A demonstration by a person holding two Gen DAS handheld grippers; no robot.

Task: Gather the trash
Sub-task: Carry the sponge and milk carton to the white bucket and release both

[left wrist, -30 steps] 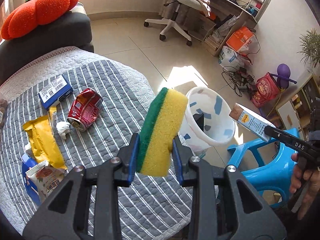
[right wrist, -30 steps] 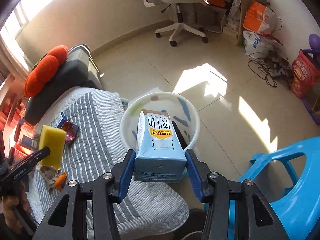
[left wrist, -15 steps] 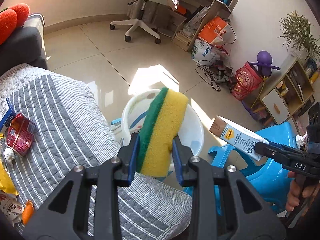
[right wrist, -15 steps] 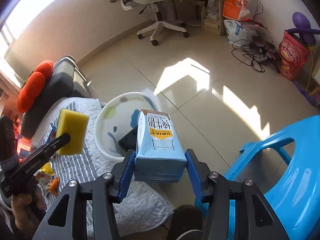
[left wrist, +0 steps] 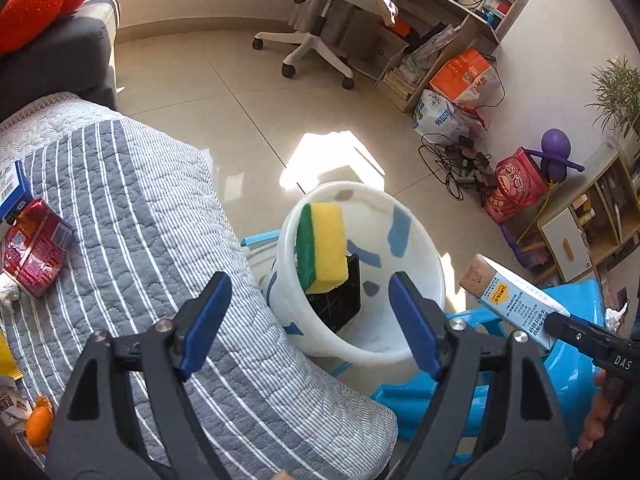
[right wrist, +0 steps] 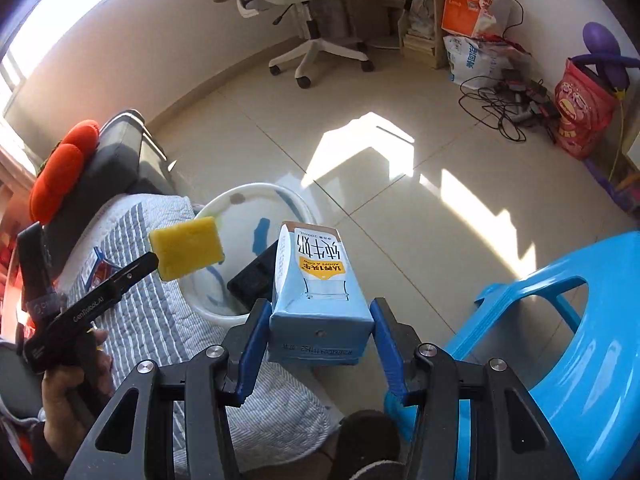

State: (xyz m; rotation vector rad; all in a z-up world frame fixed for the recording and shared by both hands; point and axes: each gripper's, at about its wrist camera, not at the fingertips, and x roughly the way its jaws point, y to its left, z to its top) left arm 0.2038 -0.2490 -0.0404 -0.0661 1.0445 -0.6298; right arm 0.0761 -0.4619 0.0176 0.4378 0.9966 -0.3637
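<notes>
Over the white bucket [left wrist: 404,344], the left gripper [left wrist: 310,324] has its 2 blue-padded jaws apart and opening, with nothing pressed between them. A yellow-and-green sponge [left wrist: 322,248] is free of the pads, in the air in the bucket's mouth at about 12 o'clock from the jaws, green face toward 9 o'clock. Behind the sponge, a black flat object [left wrist: 340,300] leans inside the bucket. From the right wrist view, that sponge [right wrist: 188,246] sits just off the tip of the left gripper [right wrist: 150,262], above the bucket's near rim, and a hand [right wrist: 76,392] holds the tool's handle at 8 o'clock.

At 6 o'clock in the right wrist view, the right gripper [right wrist: 320,344] is clamped on a light-blue milk carton [right wrist: 318,300], 1 pad on each side of its base, the top pointing to 12 o'clock toward the bucket [right wrist: 248,200]. In the left wrist view the same carton [left wrist: 508,300] lies at 3 o'clock, just beside the bucket's rim.

On the grey striped quilt [left wrist: 132,208] at 9 o'clock lie a crushed red can [left wrist: 34,260] and a blue box [left wrist: 14,196], touching or nearly so. A blue plastic stool [right wrist: 560,340] stands at 4 o'clock in the right wrist view.
</notes>
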